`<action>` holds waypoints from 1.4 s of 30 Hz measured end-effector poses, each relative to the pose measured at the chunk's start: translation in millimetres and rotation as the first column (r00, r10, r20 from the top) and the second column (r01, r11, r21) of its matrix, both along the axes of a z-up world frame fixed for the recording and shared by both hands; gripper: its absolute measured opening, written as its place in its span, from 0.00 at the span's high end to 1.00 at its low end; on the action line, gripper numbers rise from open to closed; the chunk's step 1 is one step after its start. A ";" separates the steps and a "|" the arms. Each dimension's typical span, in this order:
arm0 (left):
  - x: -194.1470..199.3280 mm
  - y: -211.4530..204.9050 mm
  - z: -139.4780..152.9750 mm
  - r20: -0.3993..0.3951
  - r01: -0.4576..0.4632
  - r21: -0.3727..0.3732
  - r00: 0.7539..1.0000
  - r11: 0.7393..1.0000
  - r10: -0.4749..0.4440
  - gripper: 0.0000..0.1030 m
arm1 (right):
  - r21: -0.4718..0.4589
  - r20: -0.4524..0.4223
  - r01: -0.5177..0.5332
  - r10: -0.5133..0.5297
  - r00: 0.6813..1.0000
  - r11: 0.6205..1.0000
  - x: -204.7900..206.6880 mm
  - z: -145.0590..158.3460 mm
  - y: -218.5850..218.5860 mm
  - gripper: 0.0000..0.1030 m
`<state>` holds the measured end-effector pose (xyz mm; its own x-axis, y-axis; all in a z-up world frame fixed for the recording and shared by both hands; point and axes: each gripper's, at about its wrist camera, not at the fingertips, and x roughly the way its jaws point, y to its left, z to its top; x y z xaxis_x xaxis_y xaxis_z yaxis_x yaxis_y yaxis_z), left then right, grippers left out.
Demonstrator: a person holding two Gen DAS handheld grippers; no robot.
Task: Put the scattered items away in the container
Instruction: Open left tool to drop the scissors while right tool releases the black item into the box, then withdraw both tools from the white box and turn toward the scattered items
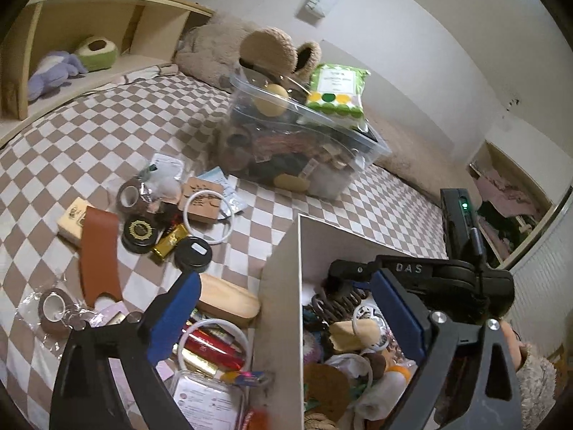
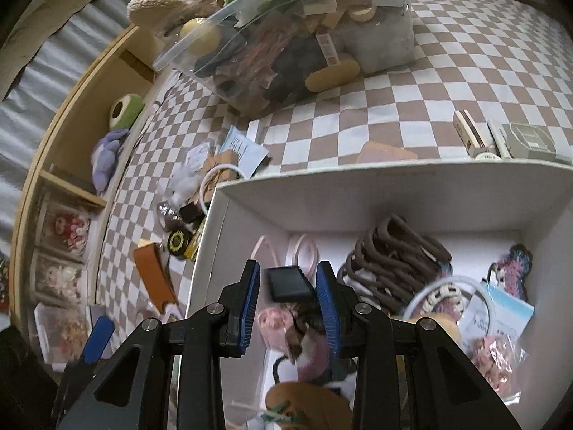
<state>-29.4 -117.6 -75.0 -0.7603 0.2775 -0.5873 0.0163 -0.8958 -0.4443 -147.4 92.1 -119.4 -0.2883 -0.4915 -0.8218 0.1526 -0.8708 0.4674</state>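
A white cardboard box [image 1: 300, 251] sits on the checkered bed and holds hair ties, rings and small packets. My left gripper [image 1: 286, 317] is open wide and straddles the box's left wall, with nothing between its pads. Outside that wall lie a wooden block [image 1: 229, 299], a white ring [image 1: 207, 215], a black round tin [image 1: 140, 233], a gold bar [image 1: 170, 242] and a brown leather piece [image 1: 98, 251]. My right gripper [image 2: 289, 286] hangs over the white box [image 2: 394, 179], shut on a small black box [image 2: 288, 283]. A brown coiled hair tie [image 2: 390, 265] lies just past it.
A clear plastic bin [image 1: 293, 136], crammed full, stands farther back with a green packet [image 1: 336, 89] on top. A plush bear [image 1: 222, 46] lies behind it. A wooden shelf [image 1: 89, 7] holds soft toys at the left. Small cartons [image 2: 501, 136] lie beyond the white box.
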 end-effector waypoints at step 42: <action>3.8 4.4 -0.9 -0.019 -0.010 -0.081 1.000 0.997 0.009 0.00 | 0.037 -0.195 -0.070 0.076 0.978 0.997 90.4 55.0 55.8 0.44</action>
<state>-25.5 -113.3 -75.9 -0.7736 0.2221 -0.5935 0.0176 -0.9287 -0.3704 -57.0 147.9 -64.4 -0.4100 -0.4930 -0.7673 0.3021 -0.8672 0.3958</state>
